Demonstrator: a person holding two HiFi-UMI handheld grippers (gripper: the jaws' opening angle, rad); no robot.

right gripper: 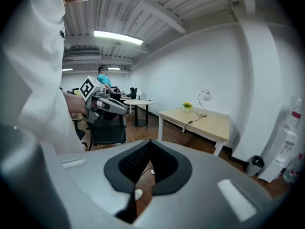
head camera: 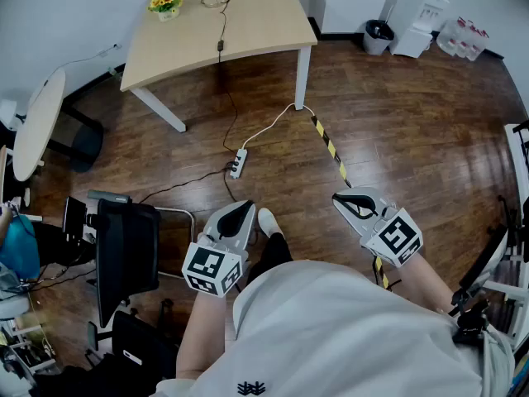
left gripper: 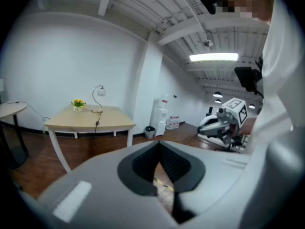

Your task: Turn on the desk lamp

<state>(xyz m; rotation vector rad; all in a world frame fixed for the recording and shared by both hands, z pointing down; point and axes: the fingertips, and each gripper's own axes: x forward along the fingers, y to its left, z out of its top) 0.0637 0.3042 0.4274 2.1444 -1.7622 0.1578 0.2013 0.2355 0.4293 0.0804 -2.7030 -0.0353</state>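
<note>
A: Lamp status?
B: Desk lamp (left gripper: 101, 92), thin arched neck, on desk (head camera: 256, 31) far edge near flowers (head camera: 165, 3). I see open floor (head camera: 397, 122) before it. Left gripper (head camera: 245, 209) and right gripper (head camera: 350, 199) closed, empty.

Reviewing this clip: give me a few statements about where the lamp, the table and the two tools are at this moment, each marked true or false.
1. The left tool and the right tool are both held close to the person's body, well apart from the table. True.
2. The desk lamp stands on the floor. False: it stands on the table, near the yellow flowers.
3. The left tool is shut on the lamp's cable. False: its jaws are together with nothing between them.
4. A power strip lies on the floor between the person and the table. True.
</note>
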